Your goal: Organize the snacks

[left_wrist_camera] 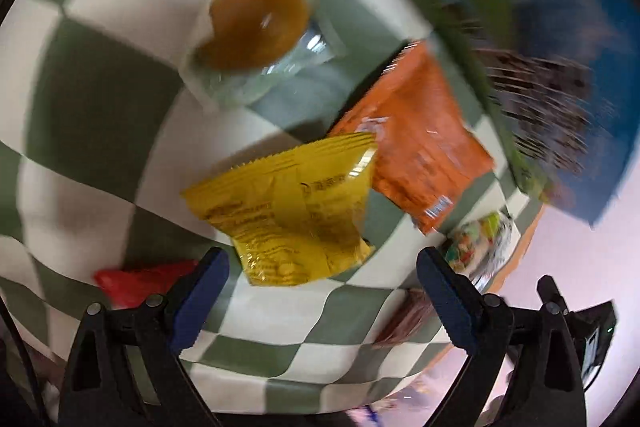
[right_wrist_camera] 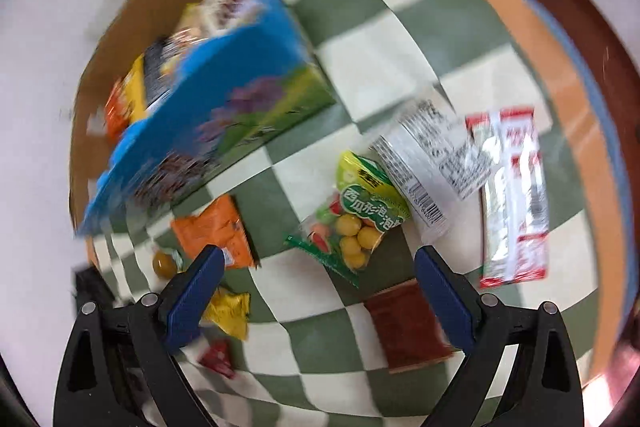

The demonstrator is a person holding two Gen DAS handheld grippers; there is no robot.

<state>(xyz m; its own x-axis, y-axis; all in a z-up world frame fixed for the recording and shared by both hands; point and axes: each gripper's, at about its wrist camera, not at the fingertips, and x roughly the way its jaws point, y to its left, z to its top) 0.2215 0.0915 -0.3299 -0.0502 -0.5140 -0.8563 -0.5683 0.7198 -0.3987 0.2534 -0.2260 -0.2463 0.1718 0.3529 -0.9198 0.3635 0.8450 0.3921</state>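
Note:
Snack packs lie on a green-and-white checkered cloth (left_wrist_camera: 100, 99). In the left wrist view my left gripper (left_wrist_camera: 322, 263) is open and empty, just above a yellow pack (left_wrist_camera: 288, 211). An orange pack (left_wrist_camera: 416, 143) lies beyond it, a clear pack with a brown pastry (left_wrist_camera: 256, 27) farther off. In the right wrist view my right gripper (right_wrist_camera: 320, 261) is open and empty above a green candy bag (right_wrist_camera: 356, 219). A white wrapper (right_wrist_camera: 428, 163), a red-and-white pack (right_wrist_camera: 514, 195) and a brown pack (right_wrist_camera: 404, 327) lie around it. A blue box (right_wrist_camera: 208, 115) holds several snacks.
A small red pack (left_wrist_camera: 136, 283) lies by the left finger. The blue box (left_wrist_camera: 560, 67) stands at the right in the left view. The table's orange edge (right_wrist_camera: 560, 87) runs along the right. The other gripper's black body (right_wrist_camera: 92, 287) shows at the left.

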